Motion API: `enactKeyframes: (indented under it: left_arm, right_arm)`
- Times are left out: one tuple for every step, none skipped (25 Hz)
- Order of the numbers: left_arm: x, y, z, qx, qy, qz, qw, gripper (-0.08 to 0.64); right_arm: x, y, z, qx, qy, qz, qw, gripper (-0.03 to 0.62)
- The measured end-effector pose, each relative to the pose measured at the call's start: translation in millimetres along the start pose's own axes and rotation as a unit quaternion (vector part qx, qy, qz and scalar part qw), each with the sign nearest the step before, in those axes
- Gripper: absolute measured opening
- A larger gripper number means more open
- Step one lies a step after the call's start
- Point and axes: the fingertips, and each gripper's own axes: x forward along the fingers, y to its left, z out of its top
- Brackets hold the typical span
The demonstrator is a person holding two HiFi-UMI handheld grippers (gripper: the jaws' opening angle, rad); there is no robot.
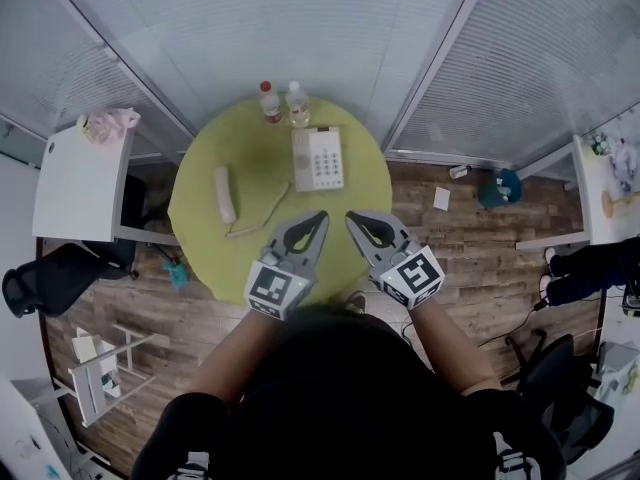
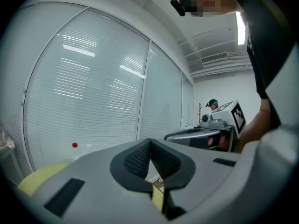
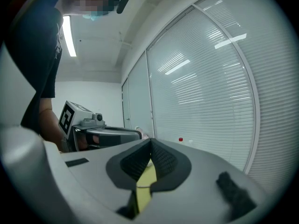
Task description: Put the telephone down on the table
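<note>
Telephone (image 1: 318,158), one, on table (image 1: 203,173); two bottles (image 1: 271,103); left hand-held gripper (image 1: 320,215), right hand-held gripper (image 1: 351,217): closed, empty.

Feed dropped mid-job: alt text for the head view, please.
The telephone's handset lies on the round green table, left of its base. The left gripper and right gripper hang shut and empty over its near edge; two bottles stand behind.

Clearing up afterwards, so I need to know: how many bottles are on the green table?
2. A red-capped bottle and a clear bottle stand side by side at the table's far edge, just beyond the phone. None seems hidden.
</note>
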Motion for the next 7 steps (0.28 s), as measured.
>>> enactKeyframes:
  left_arm:
    - [0.8, -0.4, -0.3, 0.0, 0.0, 0.0, 1.0, 0.012]
    - [1.6, -0.8, -0.5, 0.0, 0.001, -0.001, 1.0, 0.012]
    - [2.5, -1.1, -0.6, 0.001, 0.001, -0.001, 1.0, 0.012]
    - [3.4, -1.3, -0.7, 0.001, 0.002, -0.001, 1.0, 0.012]
    - [4.2, -1.4, -0.7, 0.001, 0.002, -0.001, 1.0, 0.012]
    - [5.0, -1.5, -0.8, 0.002, 0.003, 0.0, 1.0, 0.012]
    - [5.7, -1.6, -0.9, 0.002, 0.003, 0.0, 1.0, 0.012]
  right_arm:
    - [-0.8, -0.5, -0.9, -0.001, 0.002, 0.0, 1.0, 0.018]
    - [-1.5, -1.1, -1.1, -0.002, 0.002, 0.0, 1.0, 0.018]
    - [-1.8, -2.0, -0.7, 0.0, -0.001, -0.001, 1.0, 0.018]
    - [-2.2, -3.0, -0.1, 0.001, -0.004, -0.003, 1.0, 0.018]
    - [-2.7, -3.9, 0.3, 0.002, -0.006, -0.004, 1.0, 0.018]
    - [-3.2, -4.7, 0.4, 0.002, -0.006, -0.004, 1.0, 0.018]
    - [-3.8, -5.6, 0.6, 0.002, -0.006, -0.005, 1.0, 0.018]
